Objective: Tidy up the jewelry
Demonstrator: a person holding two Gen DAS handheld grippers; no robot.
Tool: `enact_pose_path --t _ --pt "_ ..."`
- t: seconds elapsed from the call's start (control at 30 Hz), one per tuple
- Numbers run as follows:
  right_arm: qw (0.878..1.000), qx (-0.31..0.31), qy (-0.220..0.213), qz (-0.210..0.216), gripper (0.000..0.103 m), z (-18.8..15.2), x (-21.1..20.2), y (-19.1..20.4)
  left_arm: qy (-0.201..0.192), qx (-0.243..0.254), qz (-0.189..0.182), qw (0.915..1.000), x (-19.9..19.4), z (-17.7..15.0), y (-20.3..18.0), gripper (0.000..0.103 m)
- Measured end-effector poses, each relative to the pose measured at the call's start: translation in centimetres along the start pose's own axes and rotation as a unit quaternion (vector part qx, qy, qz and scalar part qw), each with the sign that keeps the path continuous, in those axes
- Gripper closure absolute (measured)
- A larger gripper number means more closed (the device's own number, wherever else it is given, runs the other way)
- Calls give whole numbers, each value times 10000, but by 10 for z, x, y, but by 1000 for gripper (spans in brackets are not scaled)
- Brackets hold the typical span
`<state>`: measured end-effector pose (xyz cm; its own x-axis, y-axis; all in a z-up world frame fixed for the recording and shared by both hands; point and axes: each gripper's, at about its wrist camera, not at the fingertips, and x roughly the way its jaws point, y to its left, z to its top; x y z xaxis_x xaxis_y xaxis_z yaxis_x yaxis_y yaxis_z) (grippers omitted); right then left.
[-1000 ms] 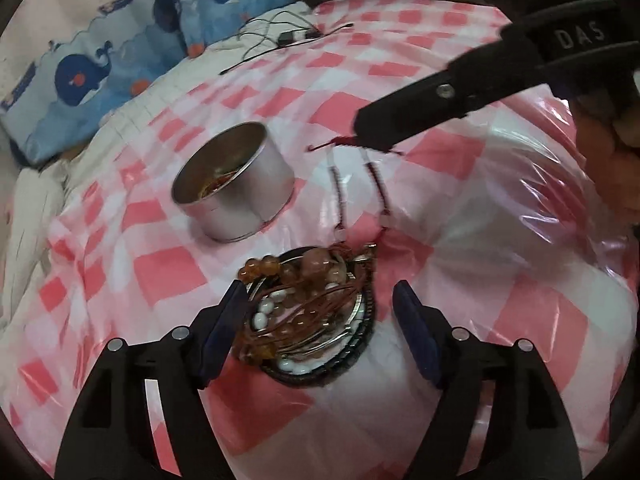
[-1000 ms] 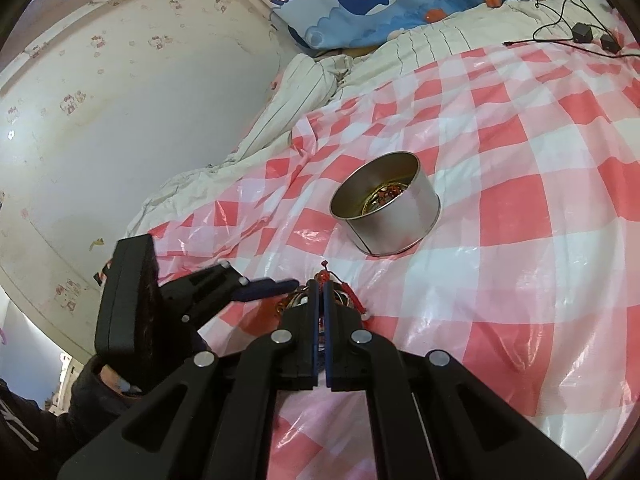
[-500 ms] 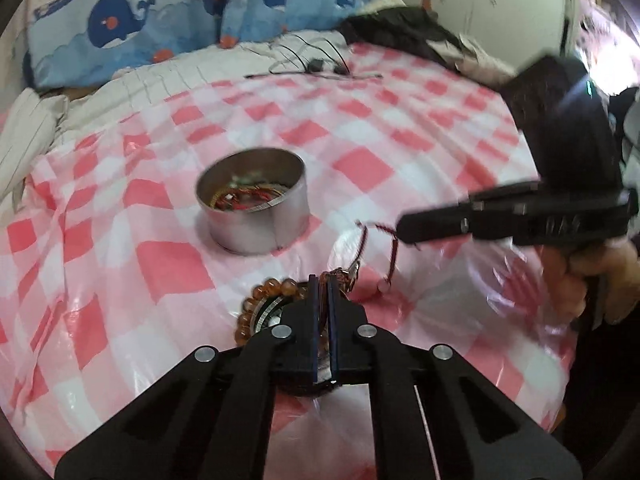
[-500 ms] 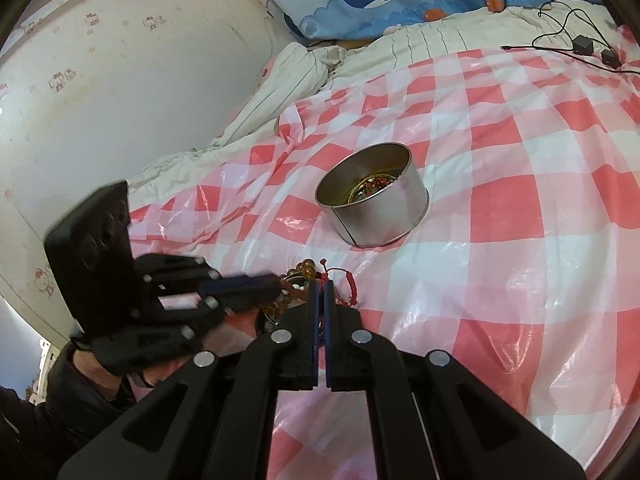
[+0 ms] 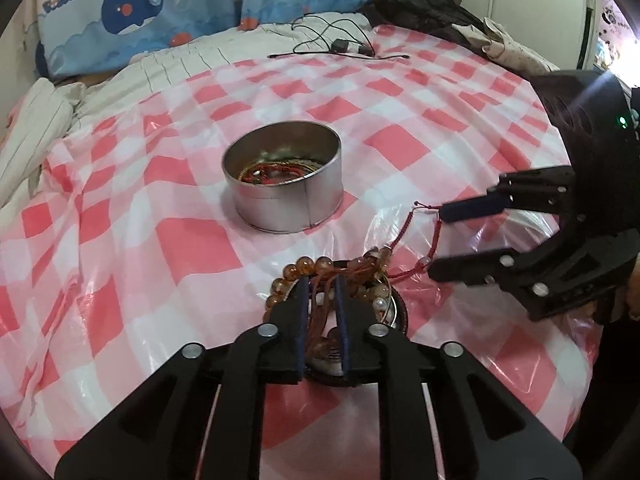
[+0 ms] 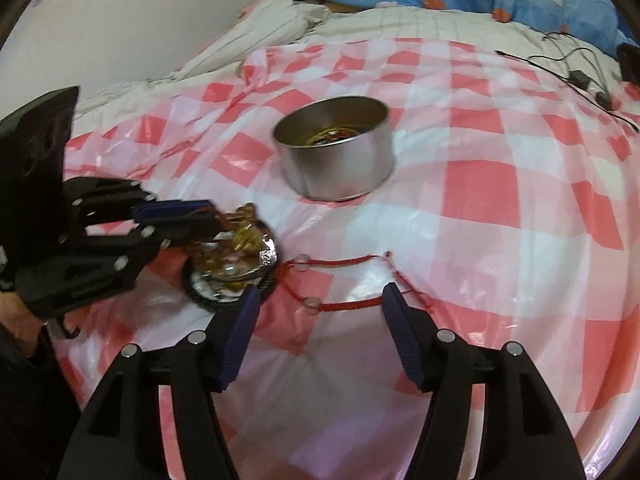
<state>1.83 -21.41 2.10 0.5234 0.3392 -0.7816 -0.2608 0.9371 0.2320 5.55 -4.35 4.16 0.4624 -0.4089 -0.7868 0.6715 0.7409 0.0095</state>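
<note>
Jaws of the left gripper (image 5: 322,292) stand close together and are opening, with brown cords and beads of the bracelet pile (image 5: 340,280) between the blue pads; whether the pads still press on the strands cannot be told. The pile is a heap of amber and pearl-like beads and dark rings, lying on the pink-and-white checked plastic sheet (image 5: 160,248) just in front of that gripper.

From the pile's right side a red cord bracelet (image 6: 340,284) with a few clear beads runs out toward the right gripper (image 6: 320,300). Its jaws are spread wide and opening. In the right wrist view the cord lies as a long loop on the sheet between the two blue pads, its far end beside the right-hand pad, with neither pad pressing on it. In the left wrist view the cord's end seems to hang at the tip of the upper finger (image 5: 476,208), so some contact there cannot be ruled out.

Beyond both grippers, well apart from the pile, a round metal tin (image 5: 284,188) stands upright on the sheet with red and gold strands coiled inside.

Farther back lie a black cable (image 5: 340,46) on striped bedding and a blue whale-print pillow (image 5: 140,12). A dark garment (image 5: 432,8) is heaped at the far right.
</note>
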Motion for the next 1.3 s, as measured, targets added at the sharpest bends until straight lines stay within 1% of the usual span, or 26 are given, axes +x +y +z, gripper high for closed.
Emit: enact_pose_path --t 0.1,0.17,0.2,0.23,0.27,0.3,0.37,0.4,0.47,0.57,0.73,0.83,0.93,1.03,1.1,1.23,1.3 --pt "9990 -221 73 -387 35 1 9 4 115 12 82 9999 6 -1 -2 90" --pt "9977 -436 139 -506 35 0 15 9 148 -2 105 9998 8 -2 -2 90" --pt "9972 -530 169 -500 43 -1 17 11 146 -10 100 9998 7 -2 -2 90" --pt "9973 -554 163 -451 52 -2 17 12 111 -21 89 9999 6 -2 -1 93" --pt "9982 -483 165 -317 72 -1 17 10 70 -46 63 9999 6 -1 -1 100" --pt "9991 -360 143 -175 91 0 15 6 28 -75 46 10000 4 0 0 101" --pt "9998 -173 12 42 91 2 9 2 -87 -182 -32 9998 -1 1 2 101" --pt "9997 -41 -113 235 91 3 3 -1 -188 -275 -122 9994 -5 2 5 101" --pt "9985 129 -290 448 91 7 -5 -4 -407 -468 -293 9976 -14 4 11 101" --pt "9950 392 -524 748 91 10 -15 -11 -634 -653 -388 9951 -22 6 17 101" --pt "9859 693 -895 1236 91 15 -31 -18 -667 -769 -286 9944 -24 7 22 101" --pt "9796 834 -1122 1443 91 17 -40 -24 -732 -834 -238 9935 -26 7 25 101" --pt "9745 1033 -1144 1631 91 17 -41 -31 -744 -871 -213 9932 -28 7 27 101" --pt "9741 1120 -1043 1663 91 16 -36 -34 -701 -845 -206 9937 -26 7 27 101" --pt "9716 1176 -1051 1763 91 16 -35 -35 -681 -775 -137 9946 -26 8 24 101" --pt "9659 1357 -1085 1921 91 16 -35 -39 -700 -725 -136 9948 -27 12 21 101" --pt "9653 1369 -1106 1932 91 17 -34 -39 -717 -695 -132 9949 -28 16 20 101"
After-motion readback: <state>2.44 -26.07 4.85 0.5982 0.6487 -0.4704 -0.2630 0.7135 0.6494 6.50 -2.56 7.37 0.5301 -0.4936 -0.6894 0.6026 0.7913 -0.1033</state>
